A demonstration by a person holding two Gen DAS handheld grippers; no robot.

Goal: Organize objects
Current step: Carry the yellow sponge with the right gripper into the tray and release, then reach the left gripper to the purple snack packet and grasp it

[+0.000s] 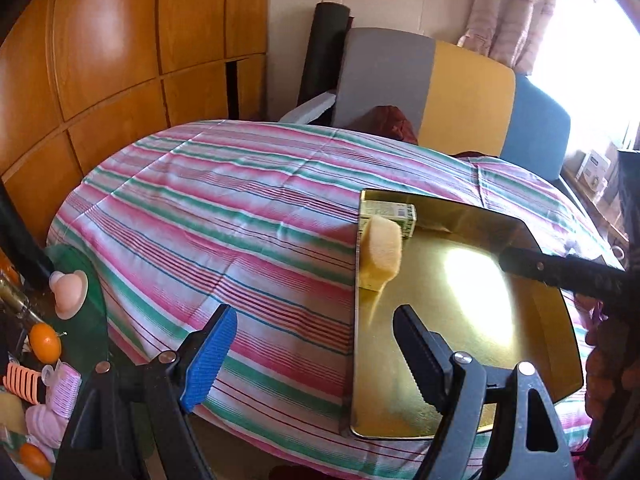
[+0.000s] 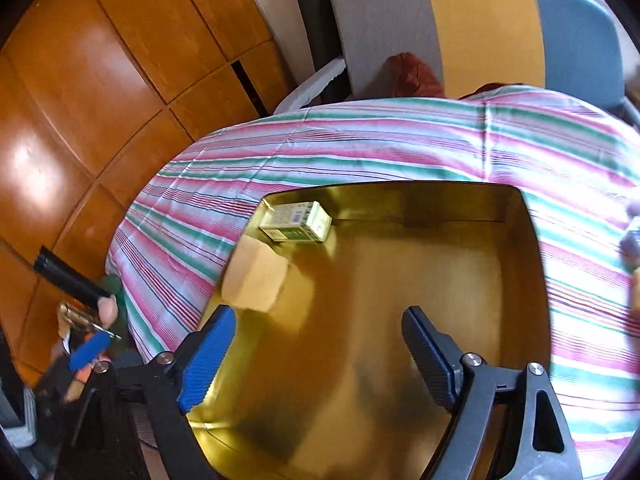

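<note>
We see both grippers, left gripper (image 1: 316, 352) and right gripper (image 2: 320, 354), jaws wide apart, empty; sponge (image 2: 256, 276) at the gold tray's (image 2: 400, 300) left rim, centre bare.

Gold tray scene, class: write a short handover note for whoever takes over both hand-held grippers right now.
Left hand-held gripper: open, empty, over the near left edge of the gold tray.
Right hand-held gripper: open, empty, above the tray.
Done: green box lies in the tray's far left corner; yellow sponge sits beside it by the left rim.
Left: more small items lie off the striped cloth, to its left.
</note>
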